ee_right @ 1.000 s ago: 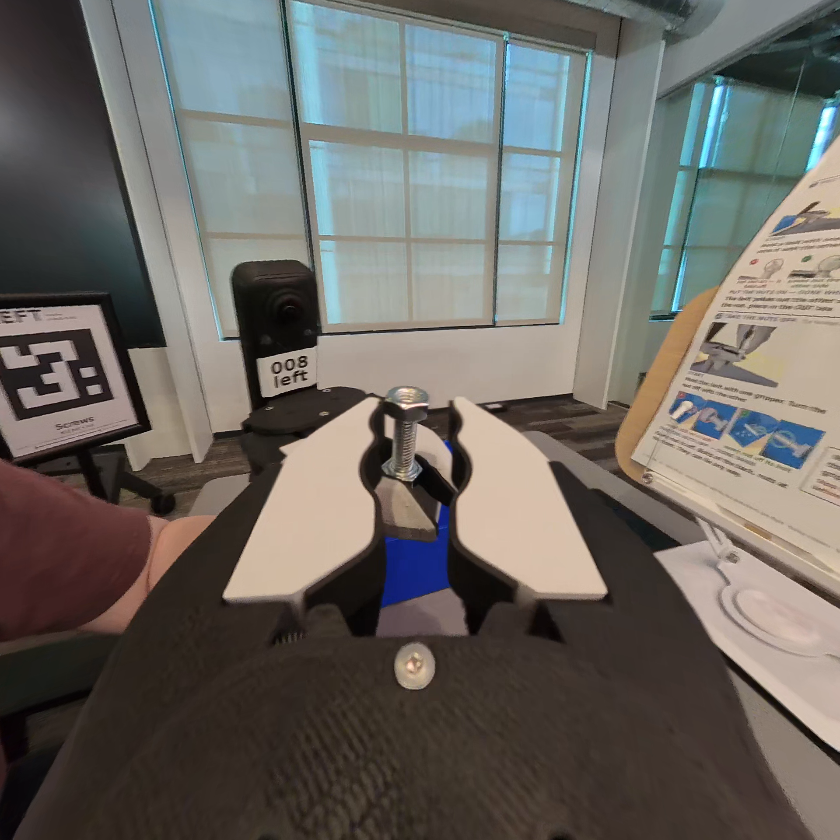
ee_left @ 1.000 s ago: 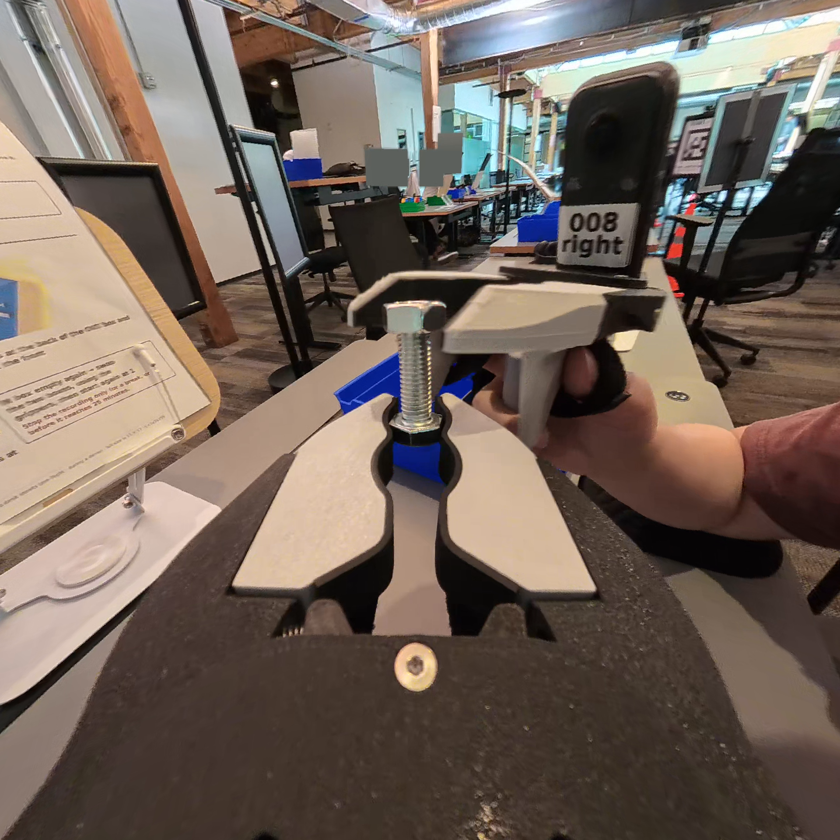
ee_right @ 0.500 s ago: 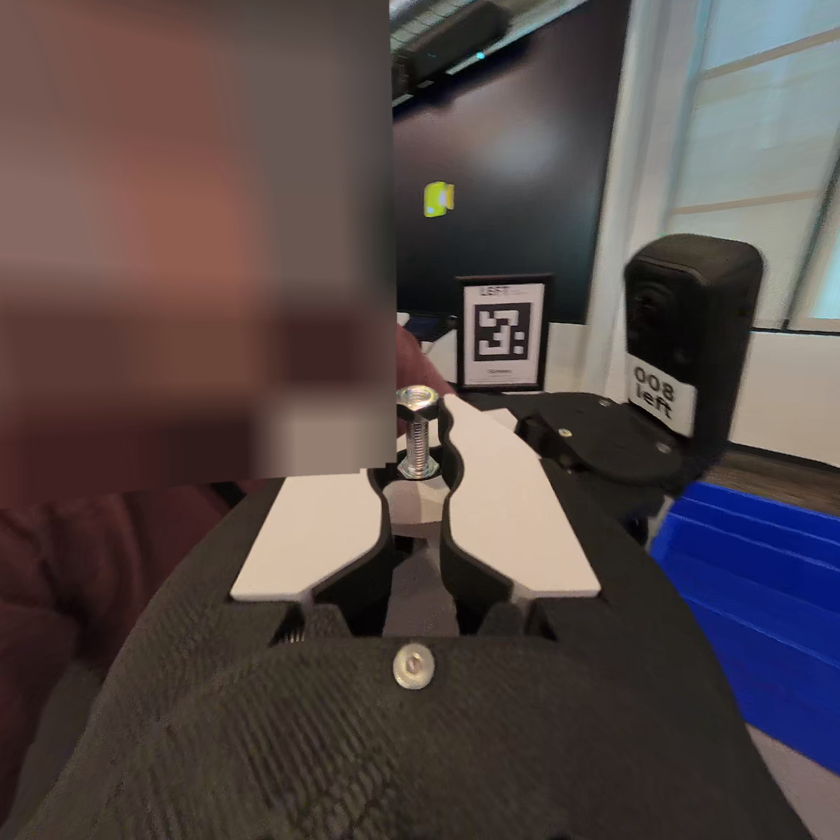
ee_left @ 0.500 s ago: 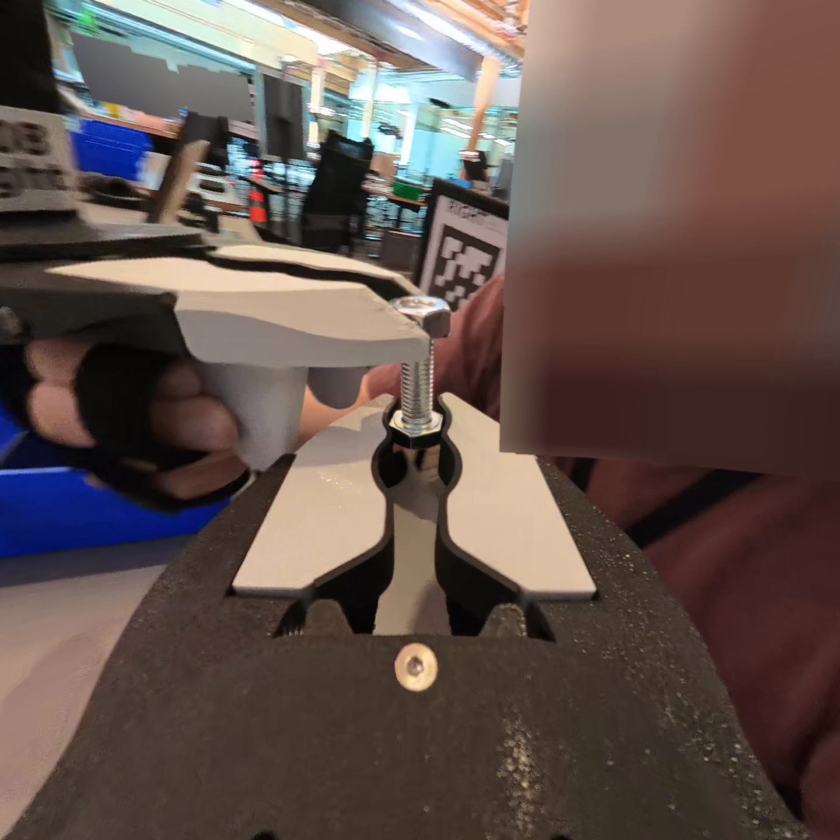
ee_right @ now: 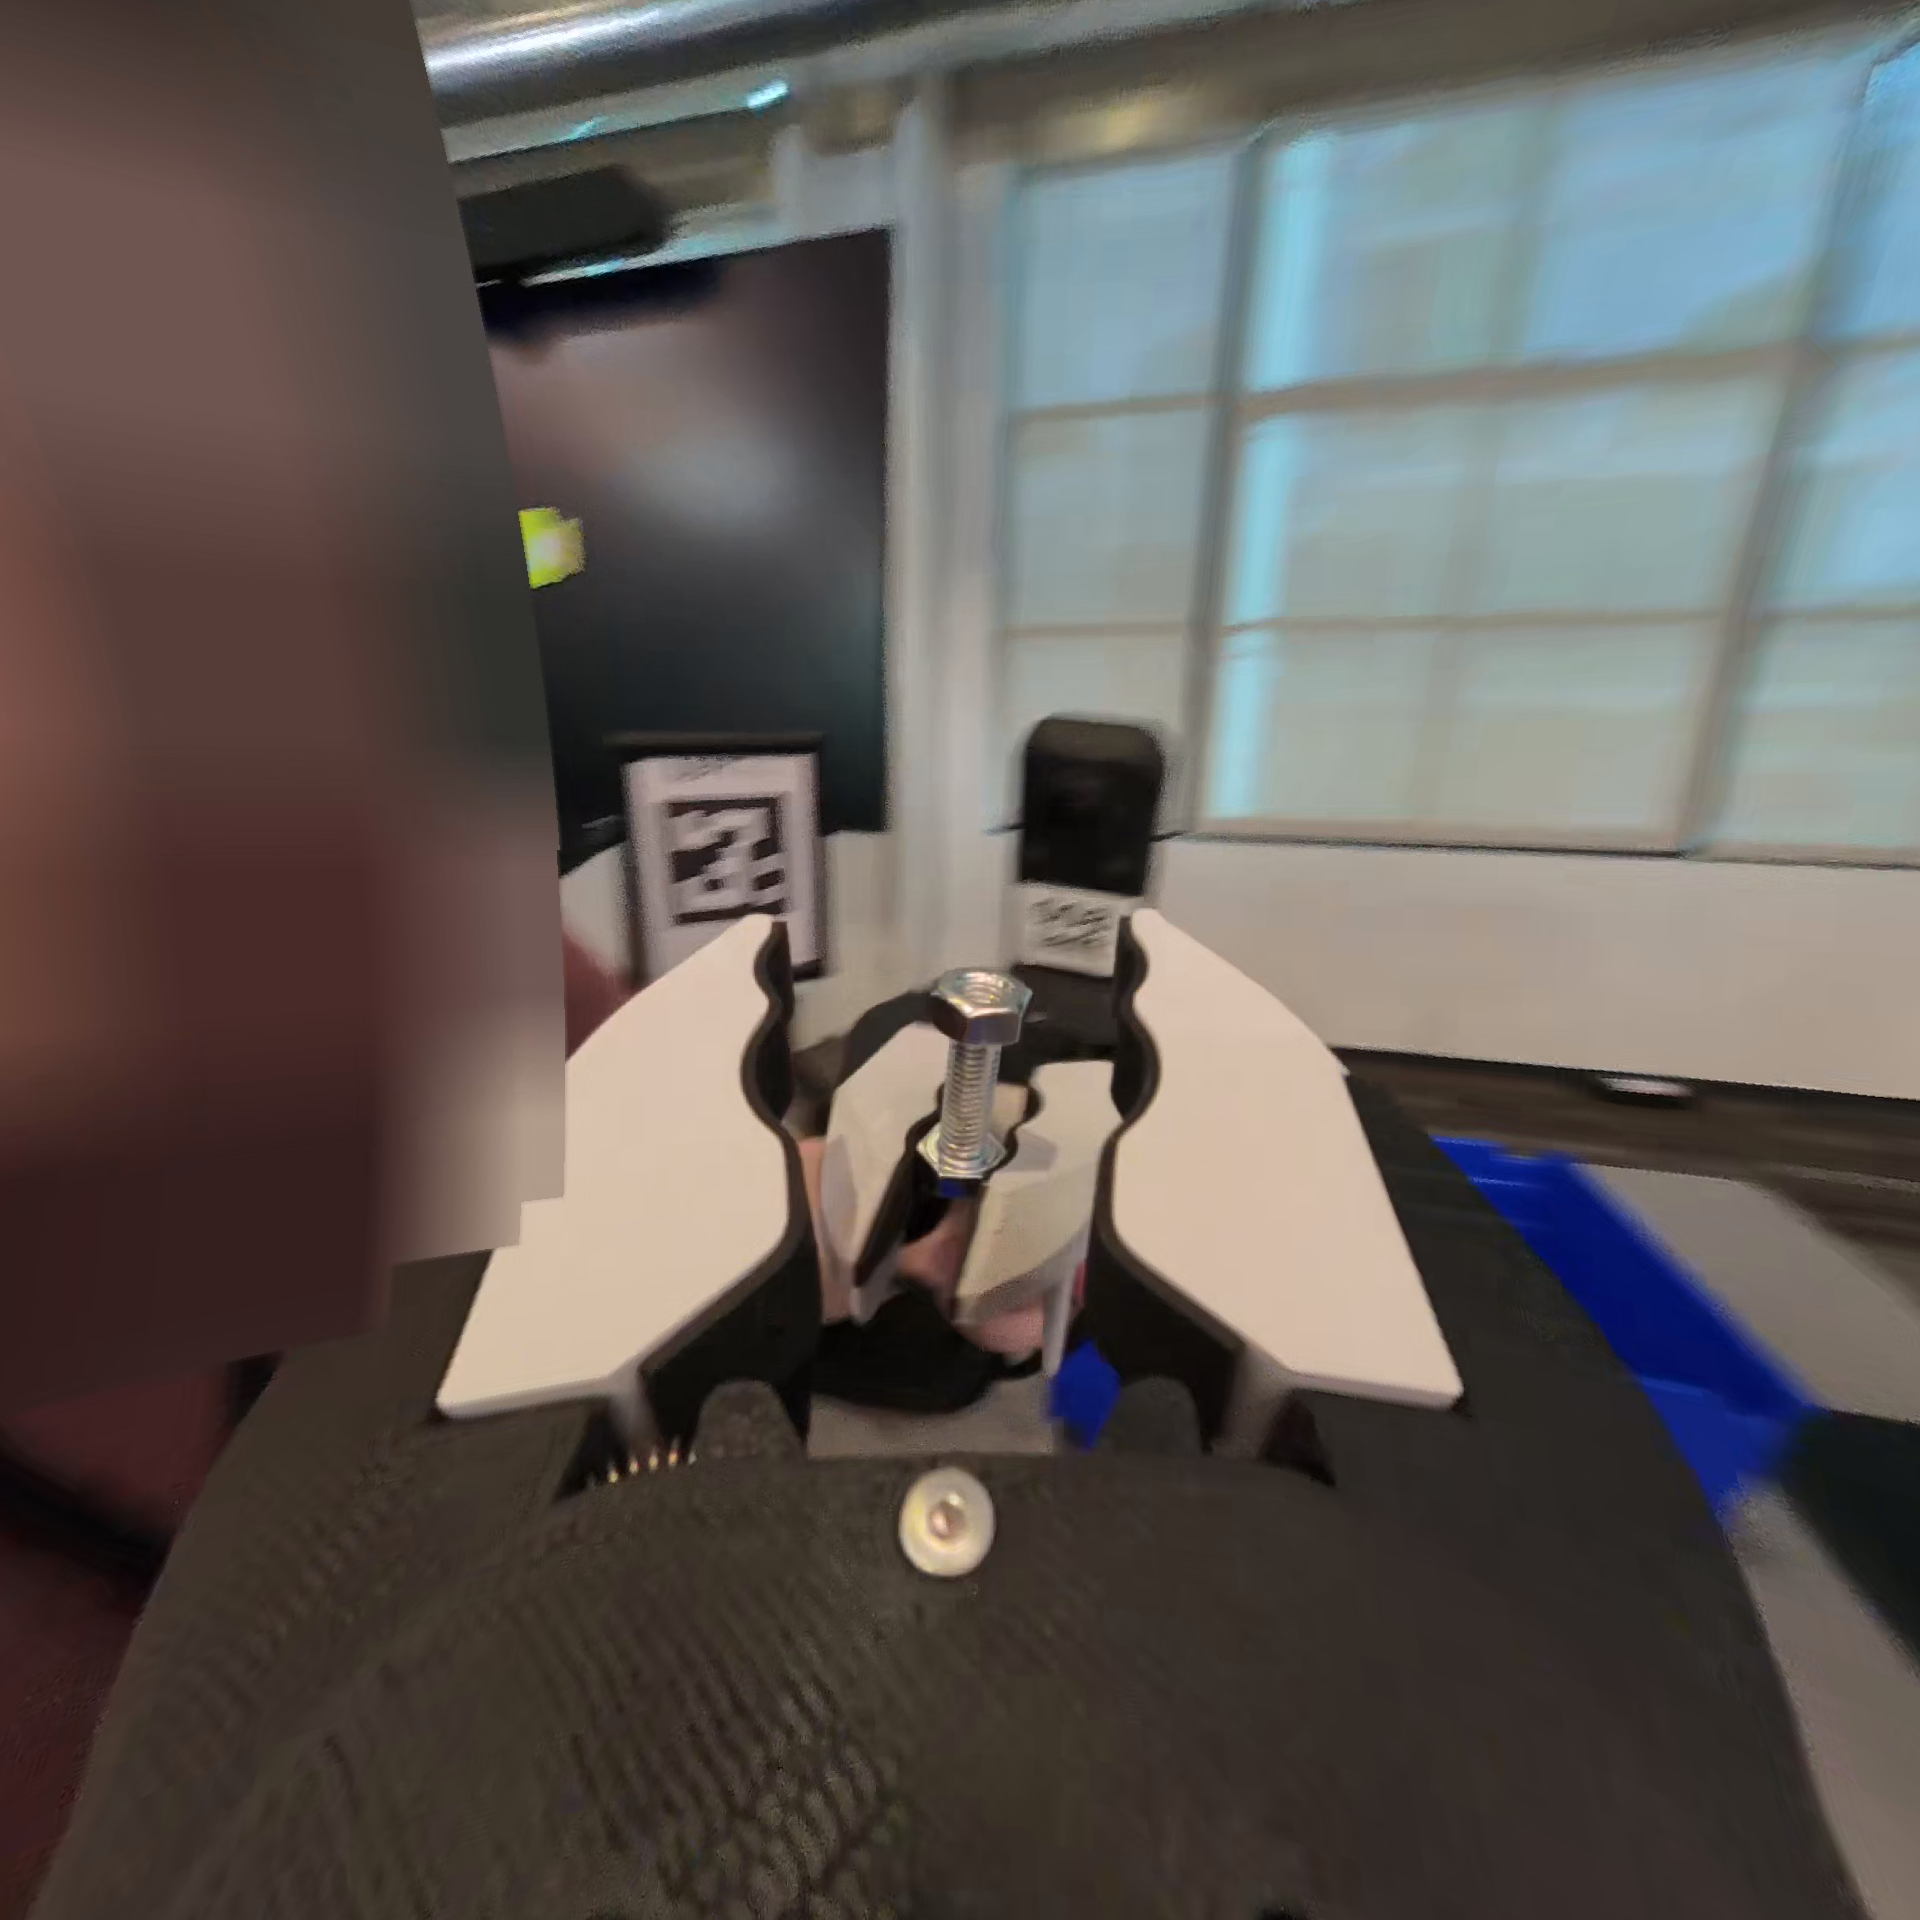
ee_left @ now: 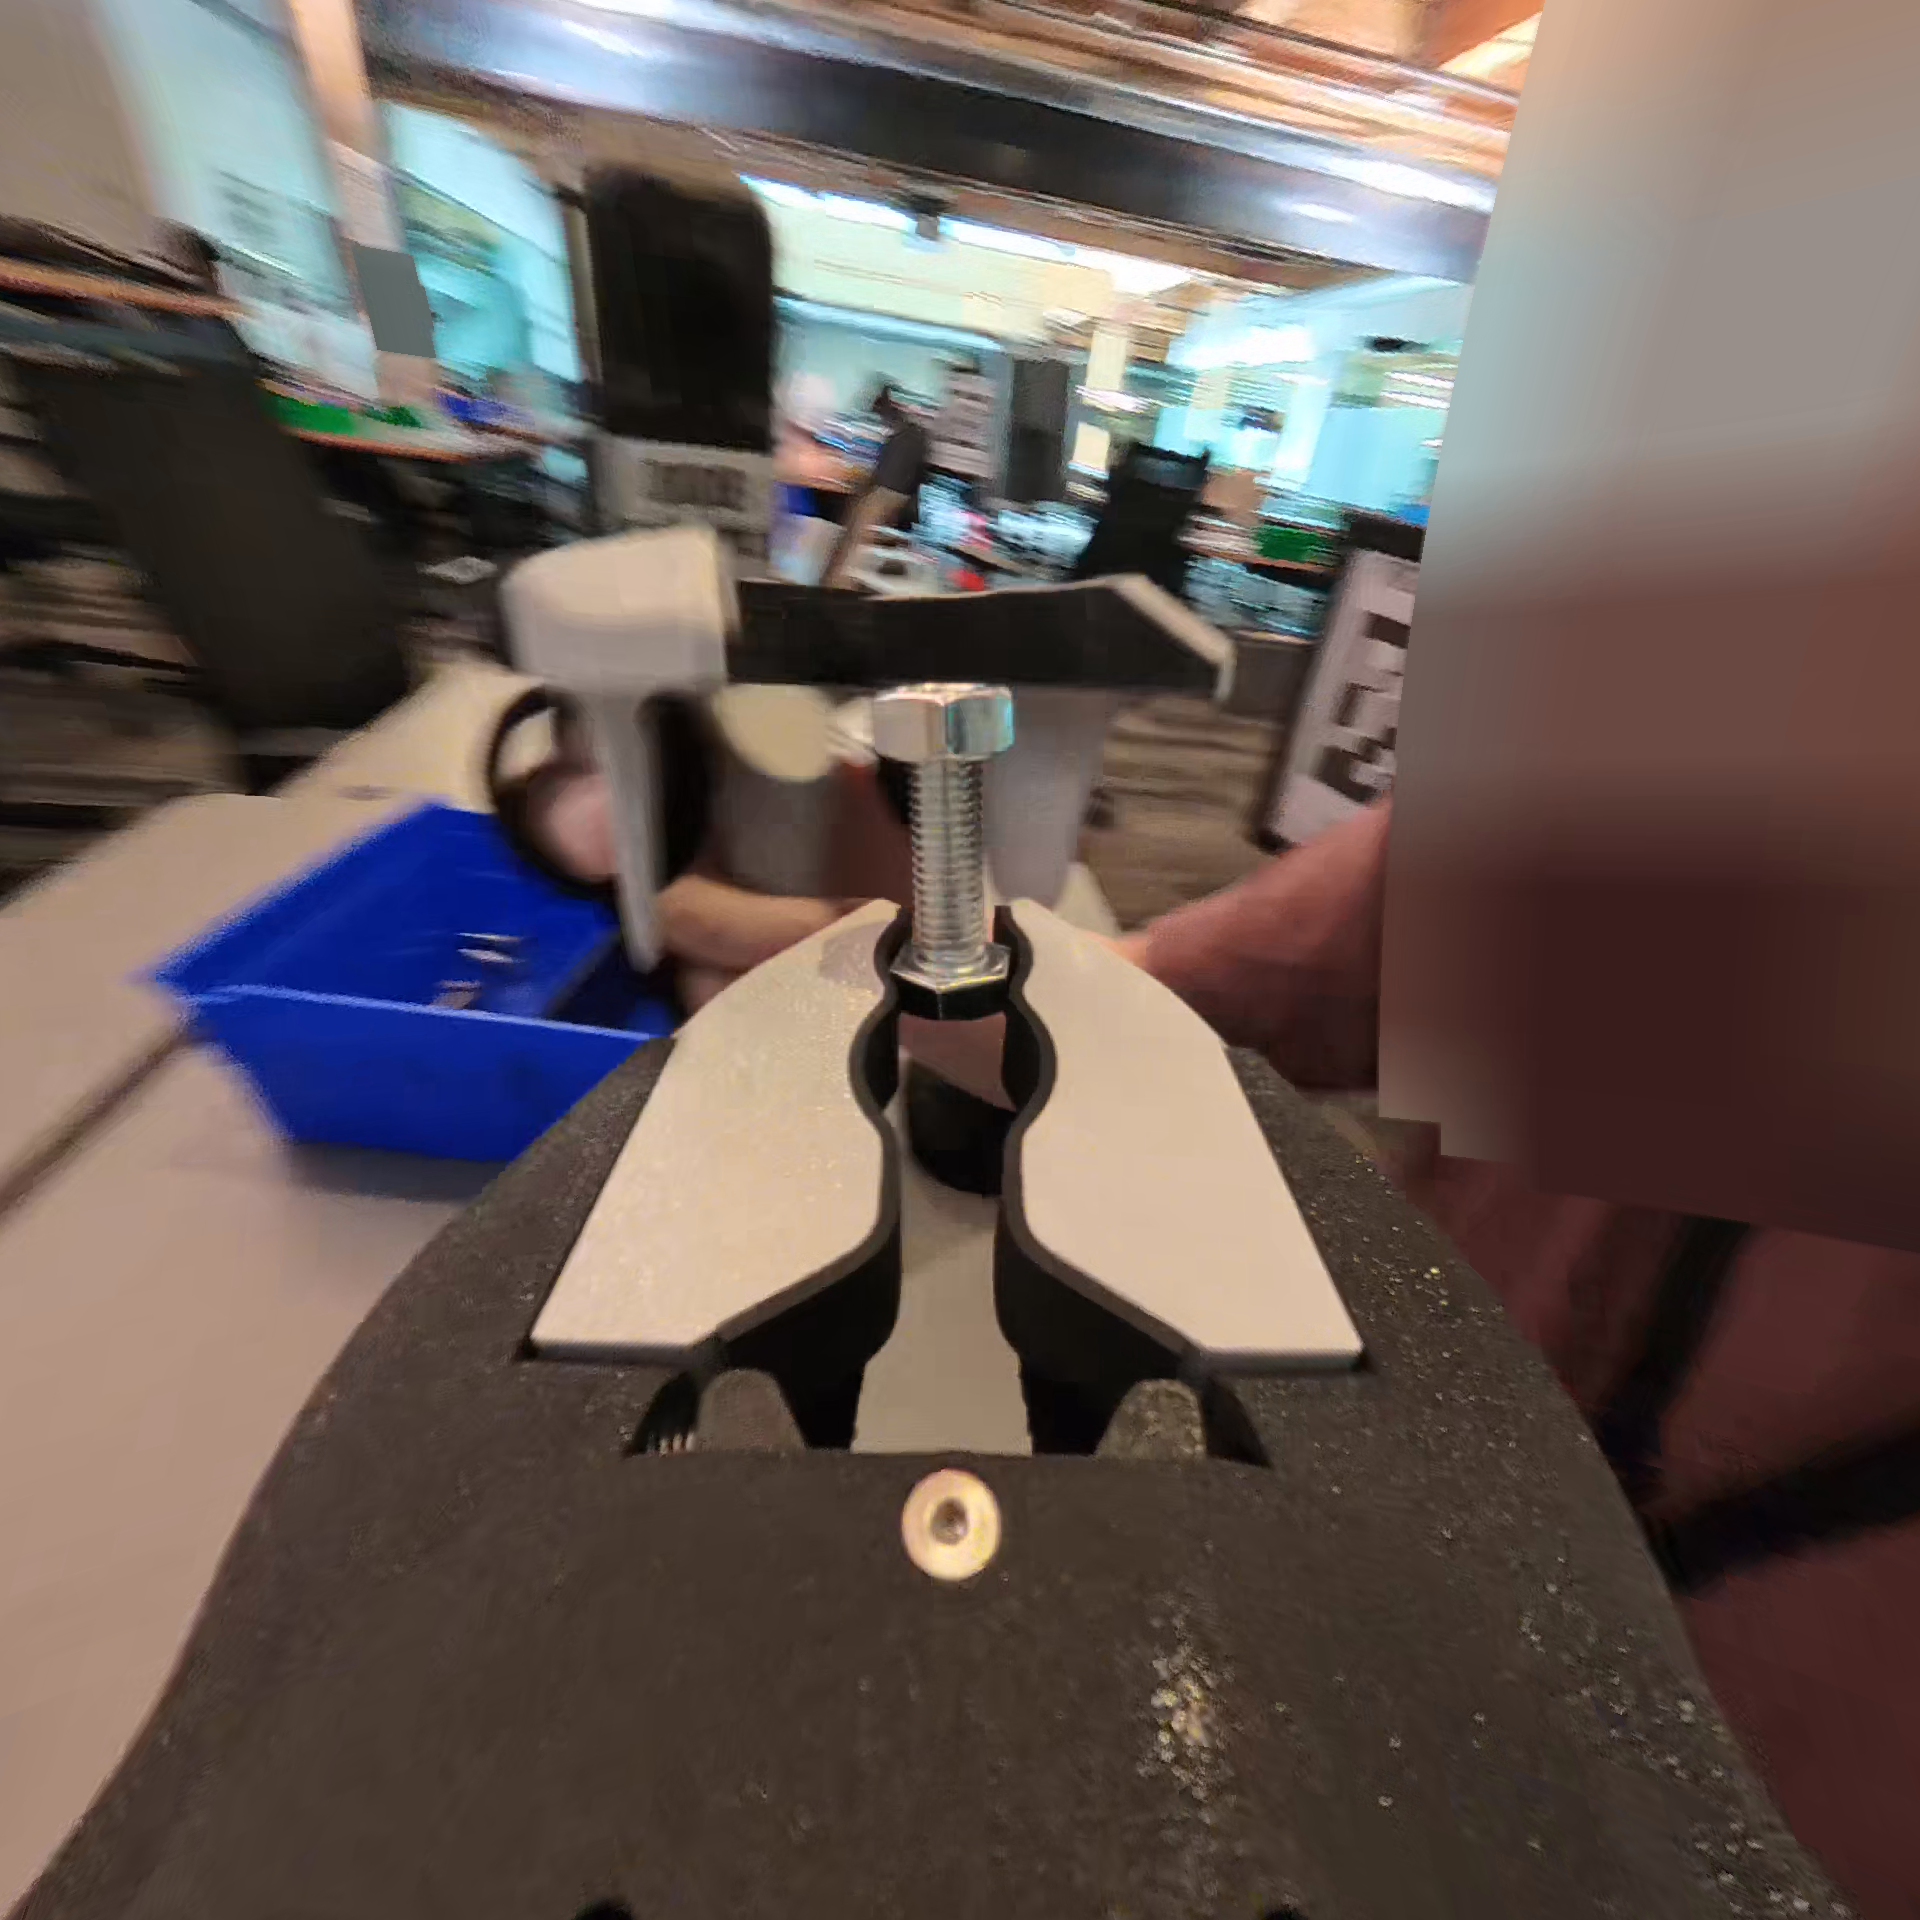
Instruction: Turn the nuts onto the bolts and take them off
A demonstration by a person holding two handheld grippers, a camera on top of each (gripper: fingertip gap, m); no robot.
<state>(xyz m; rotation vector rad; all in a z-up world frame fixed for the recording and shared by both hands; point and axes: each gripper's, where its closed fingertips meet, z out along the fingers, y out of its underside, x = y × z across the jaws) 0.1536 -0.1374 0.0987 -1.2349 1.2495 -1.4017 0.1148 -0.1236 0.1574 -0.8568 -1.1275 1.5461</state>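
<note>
A silver bolt (ee_left: 943, 831) stands upright with its hex head up. My left gripper (ee_left: 948, 920) is shut on the nut (ee_left: 945, 977) threaded low on the bolt's shank. My right gripper (ee_right: 954, 935) is open, with its white fingers wide apart on either side of the bolt (ee_right: 971, 1081) and not touching it. In the right wrist view the nut (ee_right: 961, 1148) sits in the left gripper's fingertips (ee_right: 1029, 1195). The right gripper's fingers (ee_left: 966, 644) show side-on just behind the bolt head.
A blue bin (ee_left: 395, 1029) with small metal parts sits on the grey table (ee_left: 125, 1247) to the left, and shows in the right wrist view (ee_right: 1621, 1268). A framed marker sign (ee_right: 727, 852) stands behind. A person's dark red sleeve (ee_left: 1299, 956) is close on the right. The gap from one gripper's tips to the other's is roughly 7 cm.
My right gripper has opened and let go of the bolt head. Both views swung round; the left gripper still holds the nut.
</note>
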